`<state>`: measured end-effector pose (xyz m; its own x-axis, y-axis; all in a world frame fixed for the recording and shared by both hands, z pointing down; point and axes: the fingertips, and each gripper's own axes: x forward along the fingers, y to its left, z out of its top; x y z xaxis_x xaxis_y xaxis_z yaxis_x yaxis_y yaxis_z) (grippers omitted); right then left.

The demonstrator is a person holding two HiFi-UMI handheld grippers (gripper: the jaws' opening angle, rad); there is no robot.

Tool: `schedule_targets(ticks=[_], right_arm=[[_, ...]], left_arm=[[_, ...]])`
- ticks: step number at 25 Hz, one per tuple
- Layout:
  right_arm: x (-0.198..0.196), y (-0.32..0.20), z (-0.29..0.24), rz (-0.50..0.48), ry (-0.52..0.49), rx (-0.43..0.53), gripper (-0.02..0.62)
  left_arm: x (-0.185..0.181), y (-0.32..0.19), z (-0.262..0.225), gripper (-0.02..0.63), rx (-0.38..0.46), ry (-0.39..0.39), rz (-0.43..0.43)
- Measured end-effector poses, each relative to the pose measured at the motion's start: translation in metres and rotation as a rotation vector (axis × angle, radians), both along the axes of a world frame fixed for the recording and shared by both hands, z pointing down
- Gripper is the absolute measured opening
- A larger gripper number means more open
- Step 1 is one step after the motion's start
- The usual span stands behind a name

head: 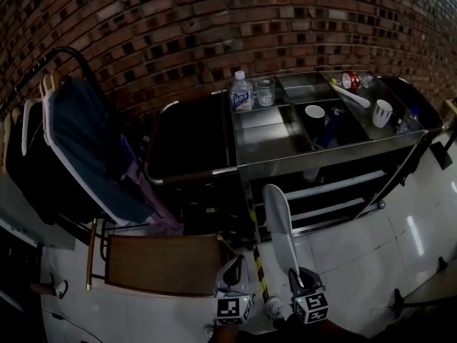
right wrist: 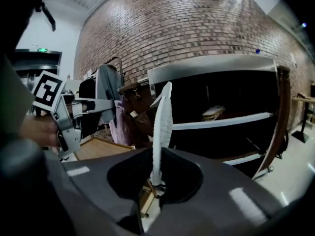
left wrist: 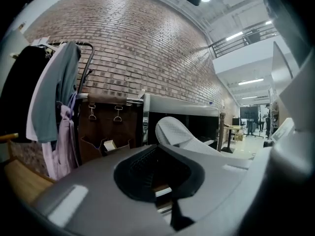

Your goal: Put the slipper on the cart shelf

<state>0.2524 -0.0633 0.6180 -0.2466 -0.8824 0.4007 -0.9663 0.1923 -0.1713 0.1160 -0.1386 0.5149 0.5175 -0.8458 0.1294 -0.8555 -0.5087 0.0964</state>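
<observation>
**Slipper in hand, shelf not yet reached**

Slipper (head: 276,216), white and long, is gripped at its near end by the right gripper (head: 296,276). The fingers are closed on it, so it stands up on edge and reaches forward toward the cart (head: 275,143). It hangs in the air over the tiled floor (head: 357,263), in front of the cart and apart from it, touching no shelf.

The left gripper (head: 233,271) hovers just beside the right one. Its fingers look drawn together with nothing between them; its own view shows only the slipper out ahead.

The cart's steel top level already carries a water bottle (head: 241,91), a clear cup (head: 264,91) and a white mug (head: 383,113), among other items. Lower down, pale rails (head: 335,185) mark the edges of its lower shelves, which sit in deep shadow. The right gripper view shows a small light object on one of them, too dim to identify.

By my reading, the pickup is done and the carry is under way. What remains is to bring the slipper in over a shelf, lay it flat and release it. Which shelf is meant cannot be told. The top looks crowded, and a lower shelf would call for a low reach in under the top level.
</observation>
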Motion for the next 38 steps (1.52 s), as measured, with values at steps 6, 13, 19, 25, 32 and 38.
schedule_targets(ticks=[6,13,19,25,32,38], right_arm=[[0.008,-0.037,-0.002,0.031,0.011,-0.024,0.041],[0.029,-0.093,0.006,0.073,0.017,-0.041,0.041],[0.04,-0.153,-0.005,0.067,0.008,-0.046,0.041],[0.045,-0.211,-0.002,0.058,-0.005,-0.065,0.041],[0.056,-0.266,-0.001,0.053,-0.061,-0.088,0.041],[0.057,-0.289,-0.006,0.071,-0.057,-0.099,0.041]], left_arm=[[-0.004,-0.008,0.009,0.017,-0.002,-0.01,-0.007],[-0.003,-0.027,-0.009,0.016,0.036,0.009,-0.021],[-0.003,-0.054,0.003,0.017,0.02,-0.011,-0.044],[-0.001,-0.073,0.0,0.017,0.039,-0.026,-0.05],[-0.014,-0.073,0.001,0.017,0.045,-0.064,-0.085],[-0.016,-0.075,-0.001,0.016,0.032,-0.061,-0.098]])
